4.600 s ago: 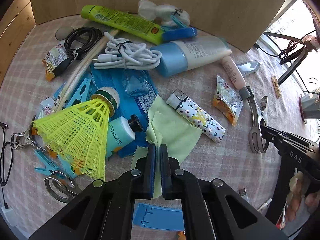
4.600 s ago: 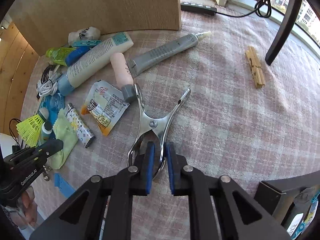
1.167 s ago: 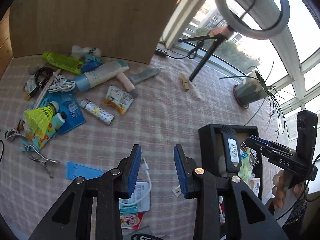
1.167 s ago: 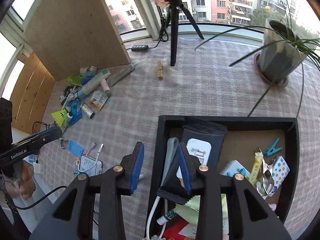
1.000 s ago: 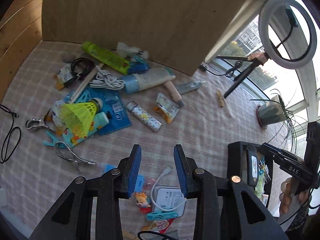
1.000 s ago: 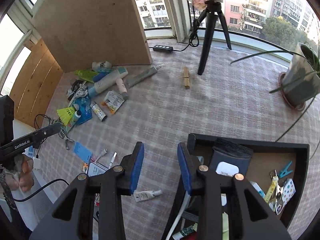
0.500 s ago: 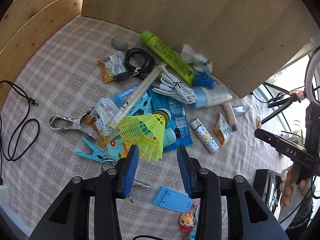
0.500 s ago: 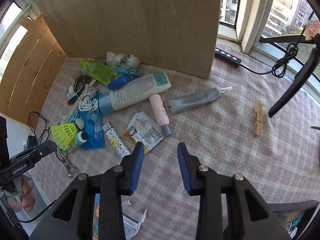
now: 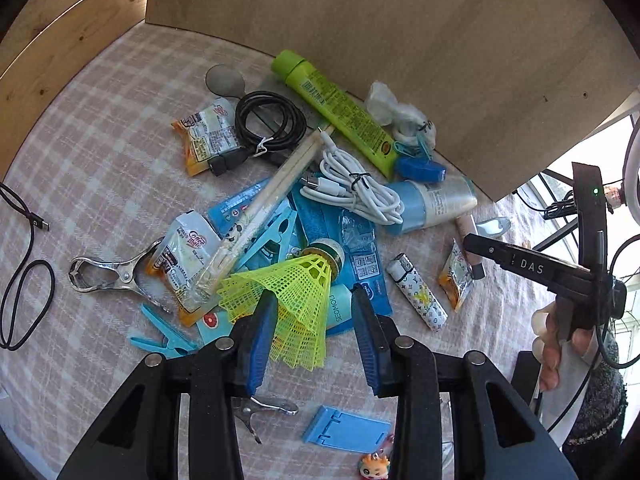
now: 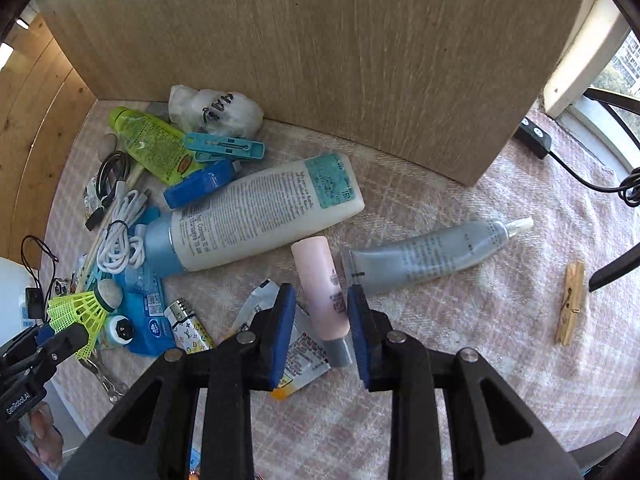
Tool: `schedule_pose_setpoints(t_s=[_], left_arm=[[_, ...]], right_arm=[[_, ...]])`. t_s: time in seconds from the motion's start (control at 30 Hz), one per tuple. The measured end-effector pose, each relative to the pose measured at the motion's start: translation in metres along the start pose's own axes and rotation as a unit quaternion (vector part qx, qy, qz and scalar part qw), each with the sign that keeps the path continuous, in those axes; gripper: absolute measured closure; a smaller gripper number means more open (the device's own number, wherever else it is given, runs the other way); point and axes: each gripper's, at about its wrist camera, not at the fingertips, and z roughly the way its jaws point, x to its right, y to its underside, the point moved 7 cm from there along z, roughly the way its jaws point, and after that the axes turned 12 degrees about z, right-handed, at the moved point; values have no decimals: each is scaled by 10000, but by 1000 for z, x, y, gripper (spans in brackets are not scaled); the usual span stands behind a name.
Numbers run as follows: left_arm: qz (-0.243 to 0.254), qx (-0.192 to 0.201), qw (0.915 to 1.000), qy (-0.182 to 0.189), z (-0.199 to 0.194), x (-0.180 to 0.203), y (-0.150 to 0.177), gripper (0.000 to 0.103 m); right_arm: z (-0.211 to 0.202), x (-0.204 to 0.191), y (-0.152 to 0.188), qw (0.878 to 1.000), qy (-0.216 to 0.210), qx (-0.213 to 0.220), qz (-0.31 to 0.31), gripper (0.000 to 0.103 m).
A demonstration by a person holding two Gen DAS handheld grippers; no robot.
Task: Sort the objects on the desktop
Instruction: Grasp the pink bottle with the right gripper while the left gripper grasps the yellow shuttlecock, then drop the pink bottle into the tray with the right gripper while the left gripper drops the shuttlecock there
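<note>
Fig.: both grippers over the clutter on the checked cloth (image 10: 480, 380), pointing steeply down.

Right gripper (image 10: 318, 322): jaws part-spread and just been closing, straddling the pink tube (image 10: 320, 292), which lies btwn the white bottle (image 10: 260, 216) and grey tube (image 10: 424, 256). Pads not yet pressing it, as far as the view shows. You do best to drop a bit further, centre on the tube's body above its grey cap, then squeeze; keep the left pad off the snack sachet (image 10: 298, 350) partly under it.

Left gripper (image 9: 314, 320): jaws spread, framing the yellow shuttlecock (image 9: 288, 292), no pinch. The skirt is soft mesh, so you should close gently, or shift toward the cork end; whether the pads touch the mesh can't be told.

Nearby, in the way:
- green tube (image 9: 336, 112), leaning along the board
- white cable (image 9: 352, 188) and black cable (image 9: 268, 120), coiled
- small bottle (image 9: 338, 308) w/ blue packs under the shuttlecock; may drag along
- chopsticks (image 9: 260, 208) across the pile
- steel clip (image 9: 108, 276) at left
- lighter (image 9: 418, 296), clear of both grips
- wooden peg (image 10: 570, 304), well apart
</note>
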Motion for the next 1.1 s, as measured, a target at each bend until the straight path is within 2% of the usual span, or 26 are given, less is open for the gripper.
schedule_pose_setpoints(t_s=[0.1,0.13,0.27,0.57,0.83,0.97,1.1], left_arm=[[-78,-47,9999,73,4,-3,-1,84],[-100,-67,9999,100,5,-4,0,93],[-61,43,9999,113,0,-1,1,101],[221,317,9988,300,-39,32,10,102],[661,569,9940,654,-85,81,22,102],[964,692,9904,702,-108,111,32,102],[1303,699,9848,909,-125,148,48,102]], right_arm=[[2,0,5,9999,66,80,-66,83],[1,1,7,9999,48,79,-68,83],[-10,7,17,9999,-92,78,41,83],[-68,32,47,9981,-481,310,243,83],[-135,45,99,9940,-850,555,396,83],[-167,58,113,9913,-907,823,472,83],[-208,85,137,9868,-912,1192,614,83]])
